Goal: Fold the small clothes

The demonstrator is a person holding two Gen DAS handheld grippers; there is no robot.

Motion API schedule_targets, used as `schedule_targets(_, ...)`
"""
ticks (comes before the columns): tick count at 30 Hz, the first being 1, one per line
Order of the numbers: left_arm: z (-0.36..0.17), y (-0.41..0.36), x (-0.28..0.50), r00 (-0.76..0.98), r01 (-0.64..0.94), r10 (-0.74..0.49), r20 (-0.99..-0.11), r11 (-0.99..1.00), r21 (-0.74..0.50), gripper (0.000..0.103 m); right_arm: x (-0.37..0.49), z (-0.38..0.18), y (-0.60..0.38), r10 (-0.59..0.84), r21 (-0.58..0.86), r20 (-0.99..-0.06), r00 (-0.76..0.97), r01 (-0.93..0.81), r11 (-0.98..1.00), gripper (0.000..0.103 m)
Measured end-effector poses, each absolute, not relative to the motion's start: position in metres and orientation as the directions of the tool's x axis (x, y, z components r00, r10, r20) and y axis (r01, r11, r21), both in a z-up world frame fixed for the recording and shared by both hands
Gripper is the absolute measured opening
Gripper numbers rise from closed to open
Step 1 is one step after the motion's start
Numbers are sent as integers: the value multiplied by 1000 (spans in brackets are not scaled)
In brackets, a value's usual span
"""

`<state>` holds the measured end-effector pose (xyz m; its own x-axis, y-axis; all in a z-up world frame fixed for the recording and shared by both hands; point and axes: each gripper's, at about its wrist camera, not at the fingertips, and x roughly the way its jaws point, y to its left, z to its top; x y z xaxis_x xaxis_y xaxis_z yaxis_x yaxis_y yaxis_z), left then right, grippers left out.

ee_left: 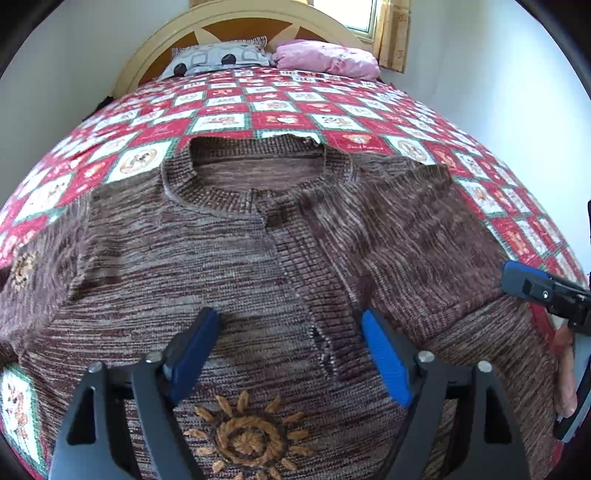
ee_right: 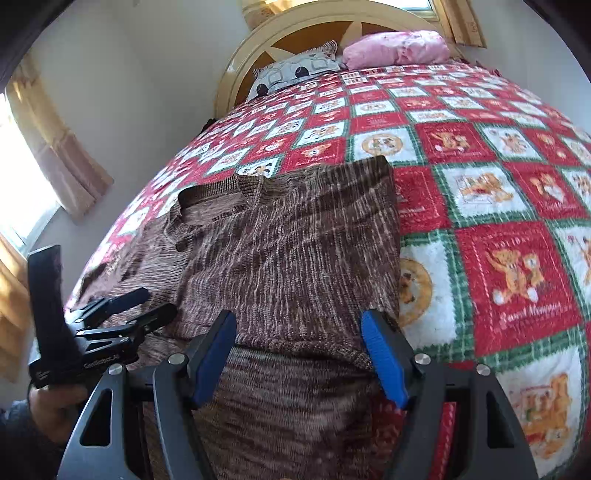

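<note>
A brown knitted sweater (ee_left: 229, 266) with an embroidered orange sun (ee_left: 247, 439) lies flat on the bed, neck toward the headboard. Its right sleeve is folded over the body (ee_right: 303, 236). My left gripper (ee_left: 290, 321) is open and empty, hovering over the sweater's chest. My right gripper (ee_right: 299, 321) is open and empty over the folded sleeve near the sweater's right edge. The right gripper shows at the right edge of the left wrist view (ee_left: 543, 291). The left gripper shows at the left of the right wrist view (ee_right: 140, 302).
The bed carries a red, white and green checkered quilt (ee_right: 498, 229) with bear pictures. A grey patterned pillow (ee_left: 218, 59) and a pink pillow (ee_left: 325, 57) lie by the wooden headboard (ee_left: 236, 26). Curtained windows stand at left (ee_right: 44, 158) and behind the bed.
</note>
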<state>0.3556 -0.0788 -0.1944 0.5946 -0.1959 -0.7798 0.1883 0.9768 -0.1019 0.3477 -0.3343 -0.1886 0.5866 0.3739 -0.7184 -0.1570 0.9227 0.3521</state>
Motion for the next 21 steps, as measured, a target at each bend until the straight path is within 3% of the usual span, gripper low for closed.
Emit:
schedule_targets(4, -188, -72, 352, 594, 177, -214, -776, 975, -133, 86, 340, -166, -321, 285, 250, -739, 610, -144, 957, 71)
schedule_targets(7, -187, -61, 346, 601, 159, -236, -764, 972, -175, 89, 341, -152, -296, 295, 227, -725, 622, -189, 956, 71)
schedule_targets(12, -187, -42, 339, 592, 134, -239, -770, 971, -198, 91, 362, -193, -262, 242, 176, -824, 512, -174, 969, 71)
schedule_targets(16, -177, -19, 329, 605, 132, -237, -761, 971, -197, 91, 347, -187, -249, 153, 55, -811, 565, -187, 981, 71)
schedule_targets(21, -159, 31, 314, 658, 67, -177, -732, 982, -177, 91, 343, -169, -229, 209, 114, -774, 598, -194, 974, 71)
